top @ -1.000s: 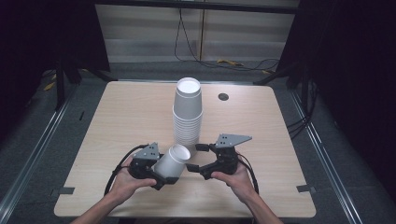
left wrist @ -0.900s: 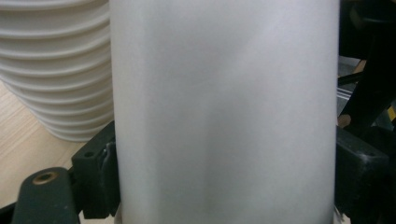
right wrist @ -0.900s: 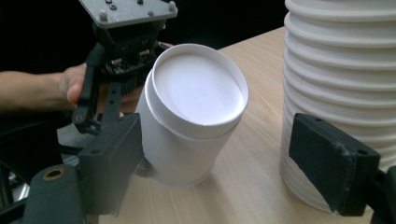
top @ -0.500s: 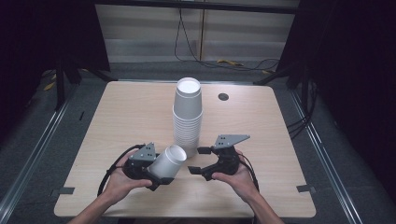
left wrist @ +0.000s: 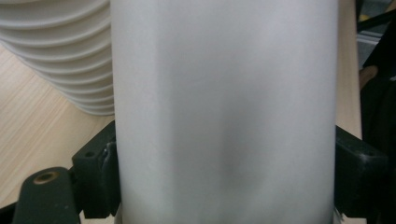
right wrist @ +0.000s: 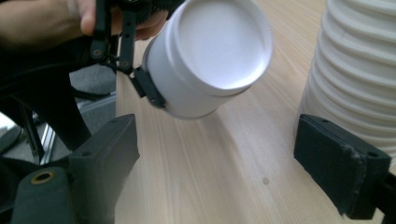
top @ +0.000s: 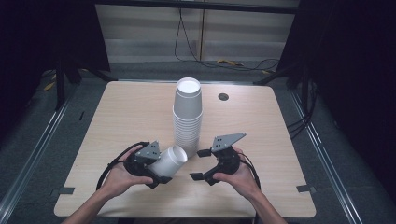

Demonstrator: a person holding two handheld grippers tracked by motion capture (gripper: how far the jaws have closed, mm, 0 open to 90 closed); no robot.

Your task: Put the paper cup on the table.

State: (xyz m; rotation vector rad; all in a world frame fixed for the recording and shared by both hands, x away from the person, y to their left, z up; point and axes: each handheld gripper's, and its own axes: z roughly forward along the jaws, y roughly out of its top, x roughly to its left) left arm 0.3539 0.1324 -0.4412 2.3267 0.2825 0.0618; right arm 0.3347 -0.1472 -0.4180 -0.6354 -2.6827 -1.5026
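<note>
1. Left claw (top: 161,173), lower left of centre in the high view: clamped on a single white cup (top: 169,161). In the left gripper view both black jaws press the cup wall (left wrist: 224,112), one on each side.
2. The cup is tipped over, held above the worktop (top: 126,112), its closed base pointing toward the right claw. The right gripper view shows that base (right wrist: 219,44) in the upper centre of the frame, off the wood.
3. Right claw (top: 200,164), lower centre-right of the high view: jaws spread wide, nothing between them. In the right gripper view the wood shows between the two pads (right wrist: 341,161).
4. The two claws face each other, near but apart.
5. Cup stack (top: 187,116) stands upright at the worktop's centre, just behind both claws. In the right gripper view the stack (right wrist: 359,70) sits at the right edge, just beside one of the right claw's jaws; I cannot tell if they touch.
6. Small dark round hole (top: 223,96) in the worktop, to the right of the stack's top.
</note>
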